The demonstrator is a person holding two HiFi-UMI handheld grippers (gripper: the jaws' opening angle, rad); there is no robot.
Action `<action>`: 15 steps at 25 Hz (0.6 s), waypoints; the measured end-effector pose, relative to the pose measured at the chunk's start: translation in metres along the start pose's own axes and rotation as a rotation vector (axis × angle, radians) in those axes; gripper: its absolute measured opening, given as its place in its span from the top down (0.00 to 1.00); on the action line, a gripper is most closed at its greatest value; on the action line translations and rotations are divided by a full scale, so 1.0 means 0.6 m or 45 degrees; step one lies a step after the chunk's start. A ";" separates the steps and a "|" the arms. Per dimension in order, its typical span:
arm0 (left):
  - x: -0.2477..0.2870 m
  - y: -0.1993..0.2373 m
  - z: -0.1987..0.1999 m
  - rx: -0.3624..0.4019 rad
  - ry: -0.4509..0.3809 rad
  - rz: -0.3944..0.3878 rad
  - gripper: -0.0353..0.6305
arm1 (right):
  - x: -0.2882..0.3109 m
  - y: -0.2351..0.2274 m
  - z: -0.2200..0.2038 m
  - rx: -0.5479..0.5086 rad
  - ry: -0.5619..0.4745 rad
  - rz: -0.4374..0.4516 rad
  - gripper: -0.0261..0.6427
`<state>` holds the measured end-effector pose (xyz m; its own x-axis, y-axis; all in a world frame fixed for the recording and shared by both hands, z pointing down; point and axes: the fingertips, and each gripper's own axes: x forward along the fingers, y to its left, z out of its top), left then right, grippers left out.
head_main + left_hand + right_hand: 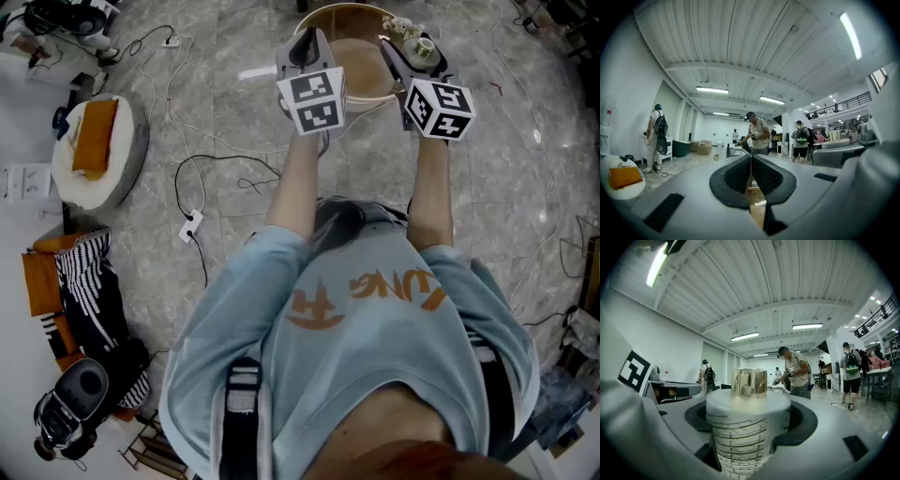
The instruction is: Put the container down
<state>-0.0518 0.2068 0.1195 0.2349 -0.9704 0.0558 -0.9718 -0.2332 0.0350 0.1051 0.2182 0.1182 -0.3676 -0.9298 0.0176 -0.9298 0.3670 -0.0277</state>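
White, gold-lidded container [740,437] is being grasped between the wide-spread jaws of the right gripper [751,420], over a round wooden table [349,11]; the left gripper [751,176] is being held clenched, empty.

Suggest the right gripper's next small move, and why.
Probably lower the right gripper slowly toward the table. It grips the container upright, gold cap up, seemingly above the table's right side, so it should be set down before the gripper opens. I can't tell whether its base already touches.
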 end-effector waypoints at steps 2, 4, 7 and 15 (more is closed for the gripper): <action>-0.003 -0.001 -0.005 -0.002 0.008 -0.004 0.90 | -0.004 0.003 -0.005 -0.010 0.010 0.005 0.42; -0.006 0.000 -0.009 -0.004 0.014 -0.004 0.90 | -0.007 0.003 -0.009 -0.014 0.020 -0.001 0.42; -0.007 0.006 -0.015 -0.013 0.019 0.009 0.90 | -0.007 -0.001 -0.016 0.010 0.040 0.010 0.42; -0.013 0.024 -0.021 -0.021 0.041 0.052 0.90 | -0.026 -0.036 -0.033 0.108 0.043 0.013 0.42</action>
<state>-0.0675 0.2119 0.1324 0.1956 -0.9766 0.0896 -0.9802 -0.1919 0.0485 0.1307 0.2253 0.1383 -0.3786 -0.9242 0.0508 -0.9216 0.3714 -0.1125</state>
